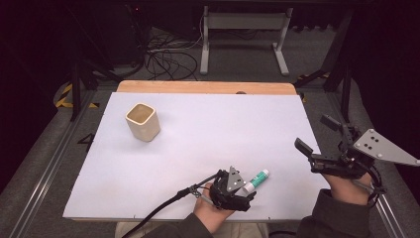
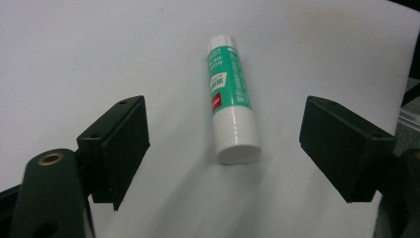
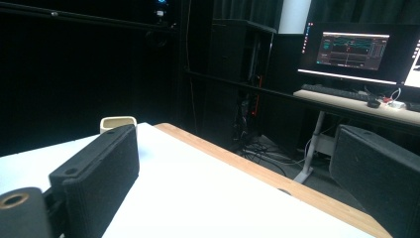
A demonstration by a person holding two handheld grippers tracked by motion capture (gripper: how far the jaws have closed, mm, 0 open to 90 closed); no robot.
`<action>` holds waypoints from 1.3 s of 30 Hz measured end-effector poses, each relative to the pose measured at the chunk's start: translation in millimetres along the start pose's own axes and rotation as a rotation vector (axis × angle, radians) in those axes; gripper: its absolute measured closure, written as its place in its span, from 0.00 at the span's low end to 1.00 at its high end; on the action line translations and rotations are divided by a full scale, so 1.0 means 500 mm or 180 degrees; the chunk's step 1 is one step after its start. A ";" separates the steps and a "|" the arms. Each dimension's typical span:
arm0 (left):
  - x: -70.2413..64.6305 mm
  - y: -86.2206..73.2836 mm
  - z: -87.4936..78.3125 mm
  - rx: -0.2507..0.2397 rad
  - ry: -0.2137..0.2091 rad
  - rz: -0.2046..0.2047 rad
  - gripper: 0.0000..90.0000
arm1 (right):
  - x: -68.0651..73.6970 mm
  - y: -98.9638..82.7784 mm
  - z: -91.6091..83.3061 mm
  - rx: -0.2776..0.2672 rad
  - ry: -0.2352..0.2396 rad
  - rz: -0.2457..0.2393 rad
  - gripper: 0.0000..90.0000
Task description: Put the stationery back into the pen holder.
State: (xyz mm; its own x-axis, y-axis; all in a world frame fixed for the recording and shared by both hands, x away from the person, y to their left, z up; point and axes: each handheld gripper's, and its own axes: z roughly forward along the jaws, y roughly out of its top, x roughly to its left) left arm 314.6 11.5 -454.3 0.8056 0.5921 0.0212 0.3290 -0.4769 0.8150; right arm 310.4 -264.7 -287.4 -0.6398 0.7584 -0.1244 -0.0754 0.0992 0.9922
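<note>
Tongs on left [image 1: 246,190] spread wide, pads either side of glue stick [image 2: 229,94] without touching; stick lies flat on white bench [image 1: 208,134] at 5 o'clock. Right tongs [image 1: 317,136] open, empty, at 4 o'clock edge. Cup [image 1: 142,121] at 10 o'clock

A dark room with grey floor [image 1: 237,64], tangled cables [image 1: 166,57], a white desk frame [image 1: 245,29] and lit monitor [image 3: 354,49].

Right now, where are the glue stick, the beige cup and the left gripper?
glue stick [image 2: 229,94]: left gripper view, on its green label.
beige cup [image 1: 143,124]: high view, on its front wall.
left gripper [image 2: 225,148]: left gripper view, midway between its two open black fingers.
</note>
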 end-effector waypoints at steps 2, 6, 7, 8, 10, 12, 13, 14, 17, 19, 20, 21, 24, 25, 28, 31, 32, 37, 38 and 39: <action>0.000 -0.001 0.004 0.0035 0.0039 0.0001 0.24 | 0.000 0.000 0.000 0.0000 0.0000 -0.0003 0.06; -0.001 -0.005 0.015 0.0171 0.0047 -0.0036 0.26 | 0.001 0.001 0.000 -0.0002 0.0003 0.0003 0.06; -0.002 -0.006 0.018 0.0189 0.0039 -0.0039 0.26 | 0.001 0.001 -0.001 0.0002 -0.0001 -0.0001 0.06; -0.003 -0.007 0.019 0.0212 0.0042 -0.0036 0.27 | 0.001 0.002 -0.001 -0.0004 0.0003 0.0005 0.06; -0.004 -0.009 0.023 0.0249 0.0050 -0.0029 0.28 | 0.001 0.002 -0.001 -0.0006 0.0001 0.0003 0.06; -0.006 -0.008 0.026 0.0295 0.0048 -0.0017 0.28 | 0.001 0.002 -0.001 -0.0010 0.0000 0.0001 0.06; -0.006 -0.008 0.027 0.0286 0.0050 -0.0018 0.29 | 0.000 0.002 -0.002 -0.0013 0.0000 0.0003 0.06; -0.006 -0.008 0.028 0.0314 0.0052 -0.0046 0.30 | 0.000 0.002 -0.002 -0.0012 -0.0005 -0.0001 0.06; -0.004 -0.006 0.033 0.0371 0.0041 -0.0049 0.32 | 0.000 0.002 -0.003 -0.0018 -0.0007 0.0011 0.06; -0.005 -0.003 0.038 0.0394 0.0054 -0.0026 0.32 | 0.000 0.002 -0.003 -0.0021 -0.0004 0.0012 0.06; -0.007 -0.001 0.039 0.0416 0.0063 -0.0035 0.32 | 0.001 0.003 -0.004 -0.0027 -0.0003 0.0014 0.06; -0.008 0.001 0.042 0.0402 0.0073 -0.0010 0.33 | 0.001 0.004 -0.004 -0.0027 -0.0001 0.0009 0.06; -0.013 0.006 0.050 0.0446 0.0095 -0.0001 0.34 | 0.002 0.004 -0.003 -0.0024 0.0000 0.0002 0.06; -0.013 0.008 0.053 0.0454 0.0099 0.0030 0.35 | 0.002 0.004 -0.003 -0.0021 0.0003 0.0000 0.06; -0.014 0.011 0.057 0.0484 0.0103 0.0007 0.38 | 0.002 0.004 -0.003 -0.0025 0.0004 0.0006 0.06; -0.014 0.011 0.059 0.0488 0.0093 -0.0041 0.41 | 0.000 0.004 -0.004 -0.0027 -0.0002 0.0008 0.06; -0.014 0.011 0.060 0.0486 0.0100 -0.0038 0.42 | 0.000 0.004 -0.005 -0.0027 -0.0003 0.0016 0.06; -0.013 0.011 0.058 0.0476 0.0069 -0.0020 0.48 | 0.002 0.005 -0.005 -0.0033 0.0001 0.0007 0.06; -0.013 0.010 0.058 0.0475 0.0068 -0.0030 0.49 | 0.003 0.006 -0.005 -0.0033 0.0001 0.0004 0.06; -0.013 0.010 0.058 0.0466 0.0067 -0.0047 0.50 | 0.003 0.006 -0.005 -0.0036 0.0002 0.0006 0.07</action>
State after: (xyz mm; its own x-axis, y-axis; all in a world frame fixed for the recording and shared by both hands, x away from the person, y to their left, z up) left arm 325.4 -13.6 -467.2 0.7902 0.6124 0.0232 0.4103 -0.5568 0.7222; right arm 307.2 -265.0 -284.6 -0.6404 0.7582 -0.1224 -0.0828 0.0903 0.9925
